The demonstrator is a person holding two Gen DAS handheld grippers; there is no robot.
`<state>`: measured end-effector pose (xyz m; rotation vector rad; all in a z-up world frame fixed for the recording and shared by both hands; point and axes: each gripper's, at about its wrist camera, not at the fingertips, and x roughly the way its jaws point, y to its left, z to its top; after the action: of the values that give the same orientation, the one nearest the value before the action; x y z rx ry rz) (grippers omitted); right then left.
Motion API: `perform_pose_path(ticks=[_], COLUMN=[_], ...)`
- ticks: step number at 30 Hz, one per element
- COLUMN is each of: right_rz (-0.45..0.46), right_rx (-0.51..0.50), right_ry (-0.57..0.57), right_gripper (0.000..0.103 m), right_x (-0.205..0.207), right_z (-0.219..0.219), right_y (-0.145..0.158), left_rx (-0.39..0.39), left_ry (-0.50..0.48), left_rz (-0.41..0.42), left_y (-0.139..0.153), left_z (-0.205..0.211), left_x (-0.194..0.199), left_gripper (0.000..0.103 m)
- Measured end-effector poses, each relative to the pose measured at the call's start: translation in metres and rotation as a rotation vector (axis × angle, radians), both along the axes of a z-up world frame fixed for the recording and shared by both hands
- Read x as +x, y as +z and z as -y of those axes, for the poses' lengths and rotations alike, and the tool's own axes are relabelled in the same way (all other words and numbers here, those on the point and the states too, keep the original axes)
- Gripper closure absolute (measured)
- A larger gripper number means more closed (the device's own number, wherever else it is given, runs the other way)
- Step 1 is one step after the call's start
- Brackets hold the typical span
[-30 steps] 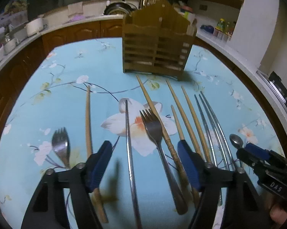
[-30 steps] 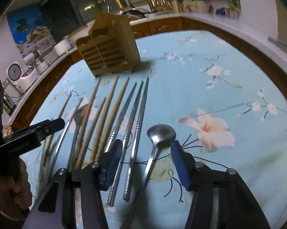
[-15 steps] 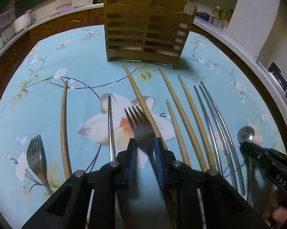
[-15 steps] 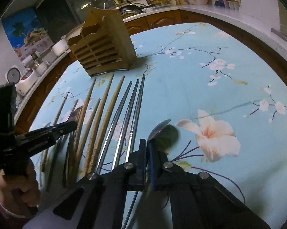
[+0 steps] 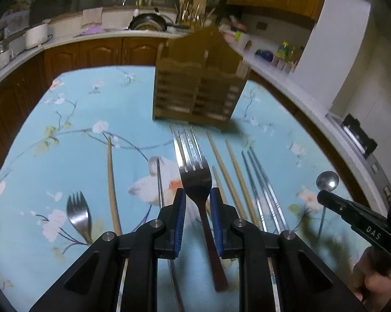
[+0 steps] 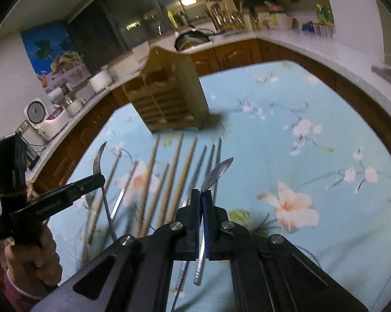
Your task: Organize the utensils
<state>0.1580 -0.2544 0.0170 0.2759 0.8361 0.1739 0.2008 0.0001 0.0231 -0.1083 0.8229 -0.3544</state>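
My left gripper (image 5: 197, 197) is shut on the neck of a steel fork (image 5: 194, 163), which hangs above the tablecloth with its tines toward the wooden utensil holder (image 5: 198, 91). In the right wrist view, my right gripper (image 6: 202, 195) is shut on the handle of a steel spoon (image 6: 217, 171), also lifted, its bowl tilted edge-on. The holder (image 6: 169, 93) stands upright at the far end of the table. Each gripper shows in the other's view: the right gripper (image 5: 325, 197) with the spoon (image 5: 327, 180), the left gripper (image 6: 99, 179) with the fork (image 6: 99, 156).
Wooden chopsticks (image 5: 234, 166) and metal chopsticks (image 5: 260, 179) lie in rows on the blue floral tablecloth (image 5: 65, 156). A second fork (image 5: 78, 213) lies at the left. A kitchen counter (image 5: 91, 36) with appliances curves around the table.
Both grippers went from open to shut, the left on the fork, the right on the spoon. Both utensils have since risen off the tablecloth.
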Motion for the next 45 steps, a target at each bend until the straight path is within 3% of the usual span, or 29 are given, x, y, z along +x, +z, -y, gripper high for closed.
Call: perform_pose_path(ticks=[6, 7, 15, 26, 29, 33, 38, 45], right_rz=[0.072, 0.085, 0.202, 0.235, 0.224, 0.216, 0.197, 0.183], right_rx=[0.005, 0.003, -0.005, 0.020, 0.034, 0.044, 0.055, 0.057], right_ry=[0.011, 0.011, 0.023, 0.023, 0.020, 0.019, 0.008, -0.009], right_gripper=[0.101, 0.101, 0.101, 0.101, 0.101, 0.101, 0.101, 0.101], right_x=[0.008, 0.011, 0.037, 0.041, 0.040, 0.036, 0.031, 0.021], right_z=[-0.006, -0.006, -0.013, -0.011, -0.008, -0.006, -0.004, -0.001], right_y=[0.028, 0.033, 0.074, 0.080, 0.075, 0.071, 0.066, 0.059], left_rx=[-0.030, -0.036, -0.053, -0.049, -0.066, -0.007, 0.082, 0.077], left_ry=[0.010, 0.009, 0.018, 0.161, 0.151, 0.093, -0.012, -0.036], left_rz=[0.069, 0.080, 0.174, 0.061, 0.029, 0.017, -0.029, -0.072], left_y=[0.024, 0.027, 0.052, 0.021, 0.015, 0.011, -0.005, -0.013], left_z=[-0.014, -0.016, -0.029, -0.082, -0.086, -0.074, -0.055, -0.044], left_x=[-0.017, -0.018, -0.018, -0.001, -0.003, -0.011, -0.008, 0.008], left_gripper=[0.088, 0.101, 0.103, 0.103, 0.100, 0.069, 0.068, 0.067])
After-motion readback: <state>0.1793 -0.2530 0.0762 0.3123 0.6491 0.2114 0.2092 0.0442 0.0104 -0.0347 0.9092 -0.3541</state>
